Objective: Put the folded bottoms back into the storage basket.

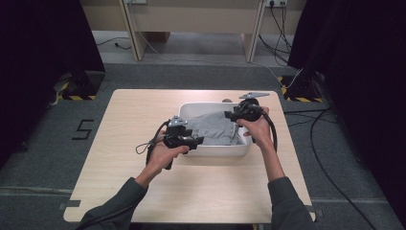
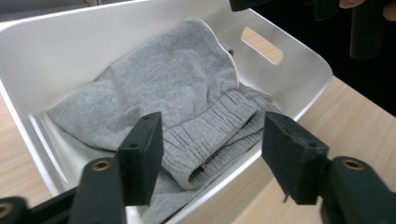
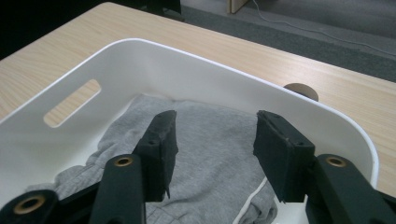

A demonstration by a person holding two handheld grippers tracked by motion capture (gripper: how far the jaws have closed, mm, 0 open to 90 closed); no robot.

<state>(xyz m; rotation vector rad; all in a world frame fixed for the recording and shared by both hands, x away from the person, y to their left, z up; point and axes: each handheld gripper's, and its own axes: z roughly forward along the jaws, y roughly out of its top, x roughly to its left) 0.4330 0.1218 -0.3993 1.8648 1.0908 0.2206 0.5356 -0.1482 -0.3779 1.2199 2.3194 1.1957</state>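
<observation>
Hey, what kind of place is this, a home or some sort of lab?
Probably a recording lab: black curtains flank one wooden table, cables trail over grey carpet, and hazard tape marks the floor.

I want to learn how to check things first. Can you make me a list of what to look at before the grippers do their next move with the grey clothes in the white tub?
1. Grey garment lies wholly inside the white tub: ok; nothing hangs over the rim.
2. Left gripper lets go of the cloth: ok; its jaws stand apart above the ribbed waistband.
3. Right gripper lets go: ok; there is a gap between its jaws, with the cloth below them.
4. Tub sits fully on the table: ok.
5. Garment folded neatly: not ok; it lies bunched and rumpled.
6. Anything under the garment: cannot tell.
</observation>
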